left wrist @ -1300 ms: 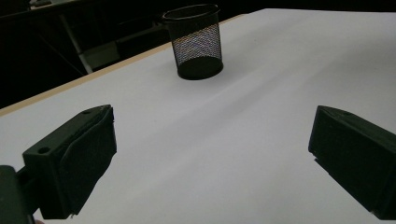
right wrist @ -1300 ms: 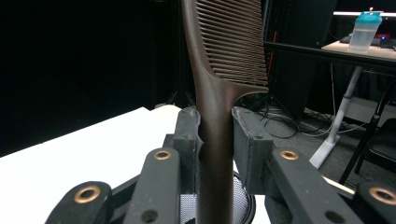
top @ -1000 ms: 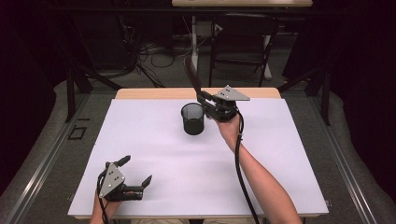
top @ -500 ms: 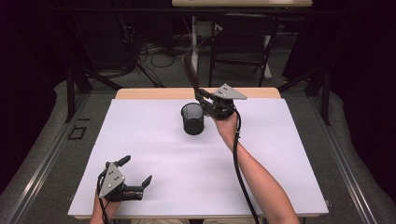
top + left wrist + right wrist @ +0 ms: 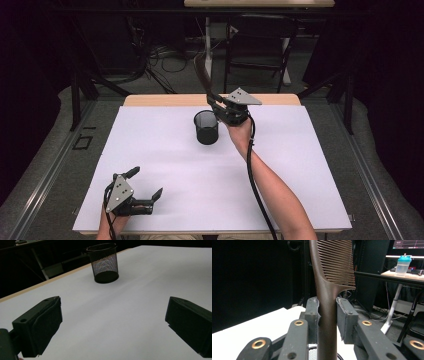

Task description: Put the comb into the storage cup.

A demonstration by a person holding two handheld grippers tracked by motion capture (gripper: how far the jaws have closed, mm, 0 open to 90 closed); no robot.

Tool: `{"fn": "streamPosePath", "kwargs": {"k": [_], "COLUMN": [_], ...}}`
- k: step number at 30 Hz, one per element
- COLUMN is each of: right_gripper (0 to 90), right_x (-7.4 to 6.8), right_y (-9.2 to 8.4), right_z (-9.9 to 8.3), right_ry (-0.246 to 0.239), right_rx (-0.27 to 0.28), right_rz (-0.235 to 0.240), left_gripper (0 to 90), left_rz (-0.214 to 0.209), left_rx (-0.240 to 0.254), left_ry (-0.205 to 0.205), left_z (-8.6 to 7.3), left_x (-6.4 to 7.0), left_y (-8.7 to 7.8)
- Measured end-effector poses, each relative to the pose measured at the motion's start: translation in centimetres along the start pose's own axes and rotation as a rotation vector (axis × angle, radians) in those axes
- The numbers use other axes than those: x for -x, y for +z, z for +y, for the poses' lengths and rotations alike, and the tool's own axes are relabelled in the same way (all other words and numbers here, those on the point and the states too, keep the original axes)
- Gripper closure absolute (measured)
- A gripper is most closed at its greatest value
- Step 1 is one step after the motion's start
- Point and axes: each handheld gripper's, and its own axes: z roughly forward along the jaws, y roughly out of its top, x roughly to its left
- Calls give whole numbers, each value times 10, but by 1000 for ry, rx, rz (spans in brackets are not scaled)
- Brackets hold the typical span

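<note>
The jaws of the left gripper (image 5: 145, 186) stand wide apart with nothing between them, bare white tabletop showing in the gap in the left gripper view; those of the right gripper (image 5: 328, 312) are clamped on the handle of a dark brown comb (image 5: 332, 272), which stands upright with its teeth above the pads.

The table (image 5: 165, 165) is covered in plain white, with a strip of pale wood along its far edge. Behind it the room is dark, with cables on the floor, a black chair (image 5: 260, 50) and, in the right gripper view, a desk carrying a clear bottle with a teal lid (image 5: 403, 265).

The left hand rests low at the table's near left corner. A black mesh pen cup (image 5: 207, 127) stands upright near the far middle. The right forearm reaches diagonally from the near right, holding the comb just beside the cup and above its rim, apparently tilted away from the person.

Compared with a second ago, the right gripper has barely shifted; the left and the cup are unchanged.
</note>
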Motion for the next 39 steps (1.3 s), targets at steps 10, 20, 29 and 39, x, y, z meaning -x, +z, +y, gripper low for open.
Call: {"fn": "streamPosePath", "kwargs": {"k": [10,20,29,39], "right_gripper": [728,728,728,727], "right_x": [-2,-2,-1,-1], "right_y": [8,16,23,29], "right_z": [1,-3,-6,-9], "right_ry": [-6,-3,1,-6], "right_rx": [21,25,25,24], "right_rz": [4,4,5,9], "left_gripper": [11,11,11,12], "left_rz": [-1,-4,-4,-6], "left_rx": [1,-1,0,-1], "left_ry": [0,-1,-1,2], "left_z": [0,0,0,0], "left_x": [0,0,0,1], "left_y": [0,0,0,0]}}
